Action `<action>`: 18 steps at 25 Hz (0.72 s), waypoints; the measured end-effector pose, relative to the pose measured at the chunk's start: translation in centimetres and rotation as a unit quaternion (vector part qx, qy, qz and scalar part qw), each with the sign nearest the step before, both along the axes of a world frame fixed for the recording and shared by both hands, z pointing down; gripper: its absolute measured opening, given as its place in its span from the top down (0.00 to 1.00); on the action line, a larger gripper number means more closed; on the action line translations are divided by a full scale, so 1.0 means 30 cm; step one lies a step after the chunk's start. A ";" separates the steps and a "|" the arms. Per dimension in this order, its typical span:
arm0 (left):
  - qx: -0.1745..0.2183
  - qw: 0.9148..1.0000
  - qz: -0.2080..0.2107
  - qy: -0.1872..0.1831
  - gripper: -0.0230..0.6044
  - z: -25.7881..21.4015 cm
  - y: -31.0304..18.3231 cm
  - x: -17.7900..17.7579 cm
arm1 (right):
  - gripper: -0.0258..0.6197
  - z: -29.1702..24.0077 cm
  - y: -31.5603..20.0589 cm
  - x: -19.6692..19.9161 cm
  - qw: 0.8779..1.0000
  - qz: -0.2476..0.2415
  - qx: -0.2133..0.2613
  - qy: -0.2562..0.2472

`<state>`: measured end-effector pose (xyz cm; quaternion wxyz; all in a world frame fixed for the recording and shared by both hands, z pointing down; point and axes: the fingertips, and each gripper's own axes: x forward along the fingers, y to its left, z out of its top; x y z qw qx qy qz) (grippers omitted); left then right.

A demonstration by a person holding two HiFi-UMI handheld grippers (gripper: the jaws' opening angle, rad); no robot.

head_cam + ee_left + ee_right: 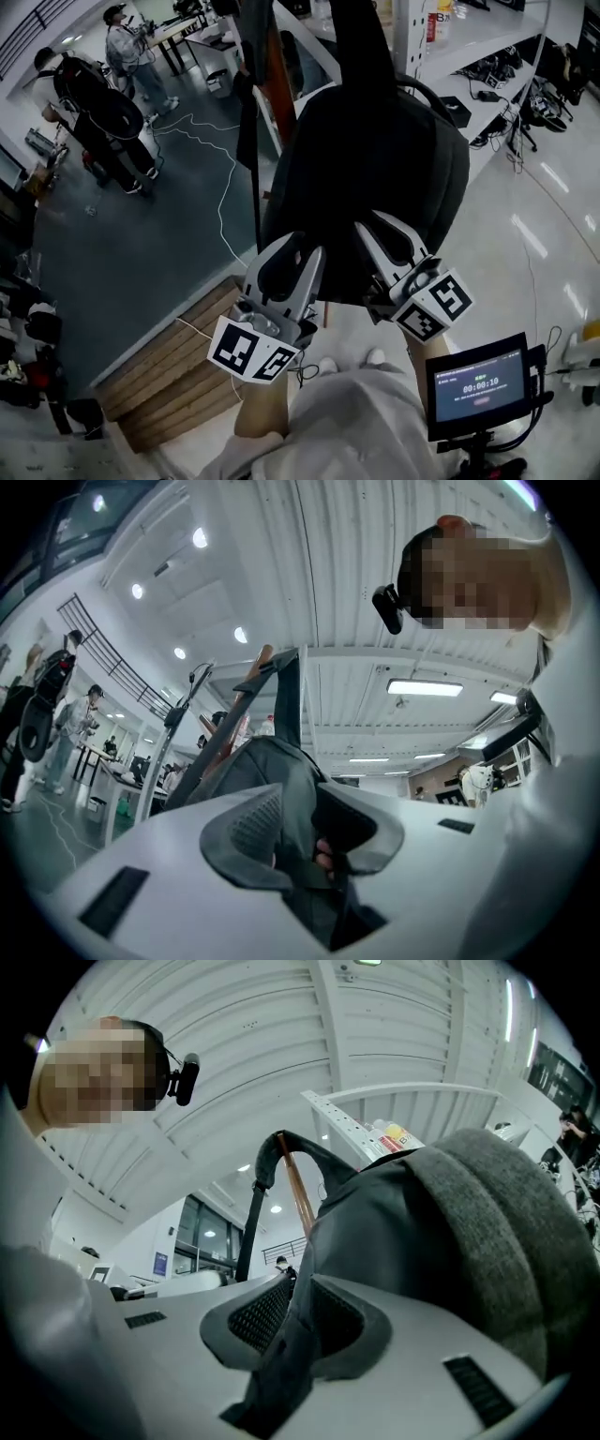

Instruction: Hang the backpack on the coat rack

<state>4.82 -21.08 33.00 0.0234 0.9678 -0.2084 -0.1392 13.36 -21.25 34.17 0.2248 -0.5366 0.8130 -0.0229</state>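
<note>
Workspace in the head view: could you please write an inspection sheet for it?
Surface: grey floor, wooden platform.
Job's things: backpack up, strap over a rack peg.
Clutter: gear on shelf.
Grippers: left gripper and right gripper both shut on backpack fabric.
Cables: white cable across floor.
Surroundings: people at back; screen near the person.

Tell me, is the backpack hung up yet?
Nearly. Looks done: the top loop of the backpack seems to sit over the wooden coat rack. In hand: the left gripper and the right gripper each pinch the bag's lower fabric in their jaws. Left: let go and see that it hangs alone.
</note>
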 end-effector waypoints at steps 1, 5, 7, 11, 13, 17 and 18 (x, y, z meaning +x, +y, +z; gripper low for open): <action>-0.005 1.000 0.006 0.000 0.77 0.010 0.003 0.013 | 0.83 0.007 0.003 0.001 1.000 0.000 -0.002 0.001; -0.013 1.000 0.023 -0.006 0.77 0.042 0.018 0.055 | 0.83 0.029 0.014 0.017 1.000 0.011 -0.009 0.004; -0.018 0.999 0.027 -0.011 0.77 0.057 0.017 0.065 | 0.83 0.033 0.017 0.021 1.000 0.014 -0.011 0.001; -0.026 0.999 0.032 -0.017 0.77 0.076 0.021 0.074 | 0.83 0.032 0.021 0.023 1.000 0.016 -0.009 0.000; -0.026 0.999 0.031 -0.015 0.77 0.078 0.022 0.076 | 0.83 0.028 0.025 0.024 1.000 0.016 -0.006 -0.002; -0.028 0.999 0.027 -0.010 0.77 0.074 0.018 0.064 | 0.83 0.014 0.032 0.017 1.000 0.007 0.001 -0.006; -0.028 0.999 0.026 -0.011 0.77 0.074 0.017 0.061 | 0.83 0.010 0.032 0.015 1.000 0.005 0.003 -0.007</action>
